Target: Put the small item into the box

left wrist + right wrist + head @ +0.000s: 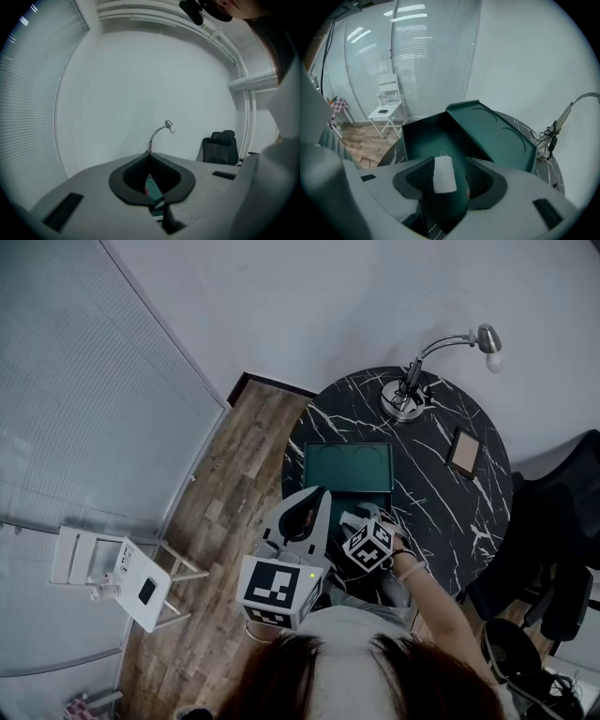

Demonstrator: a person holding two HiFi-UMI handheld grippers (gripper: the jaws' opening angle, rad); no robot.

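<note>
The right tool [449, 165] was open above the green box [423, 135], yet the white roll [444, 174] could stick to its pad [421, 176].

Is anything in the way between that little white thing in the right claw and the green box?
Nothing visible is. The small white item sits between the right claw's spread jaws, right over the open green box, whose lid is swung back clear of the opening.

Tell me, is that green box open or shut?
Open. The green box has its lid swung back, and the right gripper view looks straight into its inside.
</note>
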